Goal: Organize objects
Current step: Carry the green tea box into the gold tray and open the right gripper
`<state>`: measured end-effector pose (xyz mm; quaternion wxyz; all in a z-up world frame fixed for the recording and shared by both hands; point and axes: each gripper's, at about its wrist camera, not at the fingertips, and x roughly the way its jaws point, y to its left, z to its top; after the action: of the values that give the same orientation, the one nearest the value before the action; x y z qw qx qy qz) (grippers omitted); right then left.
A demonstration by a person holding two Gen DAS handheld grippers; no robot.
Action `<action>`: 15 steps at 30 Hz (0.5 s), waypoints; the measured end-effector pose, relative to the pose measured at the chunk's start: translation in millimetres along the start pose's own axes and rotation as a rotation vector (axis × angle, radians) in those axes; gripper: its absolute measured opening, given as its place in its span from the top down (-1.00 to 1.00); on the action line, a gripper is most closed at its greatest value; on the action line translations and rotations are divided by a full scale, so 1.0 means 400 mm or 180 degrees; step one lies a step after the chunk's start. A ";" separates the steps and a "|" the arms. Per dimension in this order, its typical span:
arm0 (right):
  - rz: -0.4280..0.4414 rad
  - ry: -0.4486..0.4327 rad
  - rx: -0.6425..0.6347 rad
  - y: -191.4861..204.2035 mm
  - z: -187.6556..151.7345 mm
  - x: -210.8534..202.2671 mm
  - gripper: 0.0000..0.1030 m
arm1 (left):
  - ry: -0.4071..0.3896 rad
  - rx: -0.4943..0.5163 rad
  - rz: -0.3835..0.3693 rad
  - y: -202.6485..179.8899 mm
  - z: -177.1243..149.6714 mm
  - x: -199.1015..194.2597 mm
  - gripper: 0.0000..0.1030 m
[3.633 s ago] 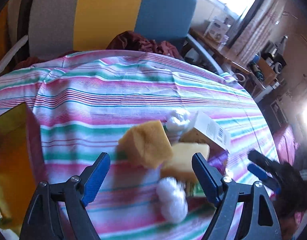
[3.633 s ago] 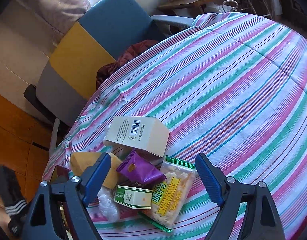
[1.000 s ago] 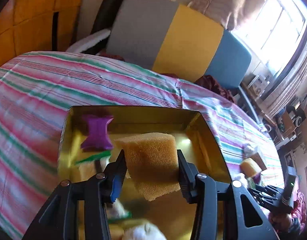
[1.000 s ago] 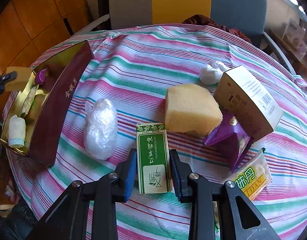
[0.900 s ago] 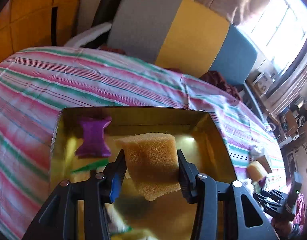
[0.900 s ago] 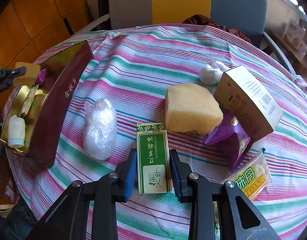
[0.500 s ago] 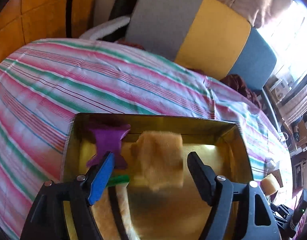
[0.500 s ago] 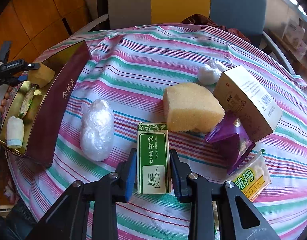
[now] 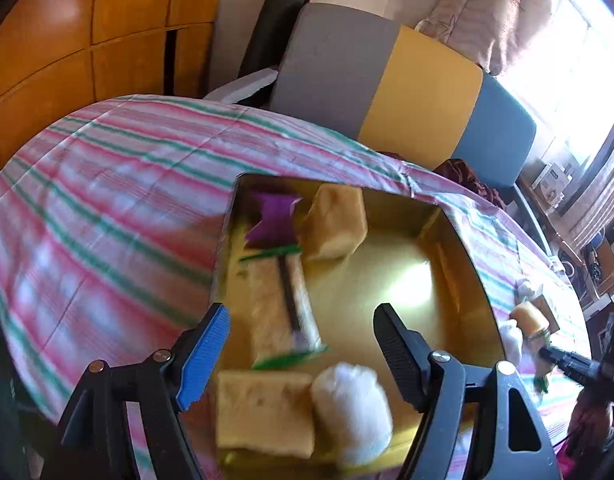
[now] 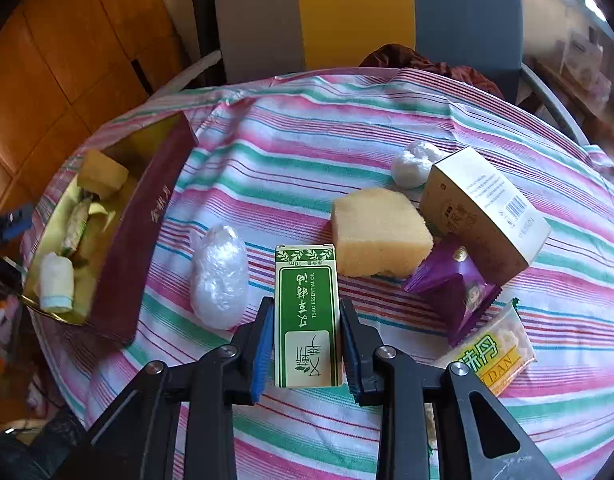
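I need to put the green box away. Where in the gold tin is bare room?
The gold tin is bare in its middle and right, between the sponge and white wad. Its left side is crowded: purple packet, long wrapper.

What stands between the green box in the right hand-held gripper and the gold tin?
Only the plastic-wrapped white bundle lies on the cloth between the green box and the gold tin; lifting over it should clear it.
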<state>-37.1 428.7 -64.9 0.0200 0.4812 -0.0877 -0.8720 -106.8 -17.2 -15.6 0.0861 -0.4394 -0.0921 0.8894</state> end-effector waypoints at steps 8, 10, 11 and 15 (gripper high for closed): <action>0.0172 -0.0382 0.0174 0.057 0.016 -0.114 0.40 | 0.0017 -0.0153 -0.0030 0.047 -0.070 -0.049 -0.35; 0.0283 -0.0426 0.0068 0.120 0.036 -0.126 0.40 | 0.0008 -0.0155 -0.0027 0.052 -0.076 -0.053 -0.30; 0.0321 -0.0424 -0.0008 0.158 0.046 -0.125 0.40 | 0.0002 -0.0169 -0.0047 0.055 -0.079 -0.056 -0.28; 0.0548 -0.0301 -0.0303 0.327 0.090 -0.083 0.40 | -0.0029 -0.0172 -0.0047 0.067 -0.086 -0.067 -0.24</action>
<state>-56.0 308.9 4.1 0.1136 0.4287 -0.0881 -0.8919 -65.4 -46.4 -22.0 0.0804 -0.4367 -0.1198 0.8880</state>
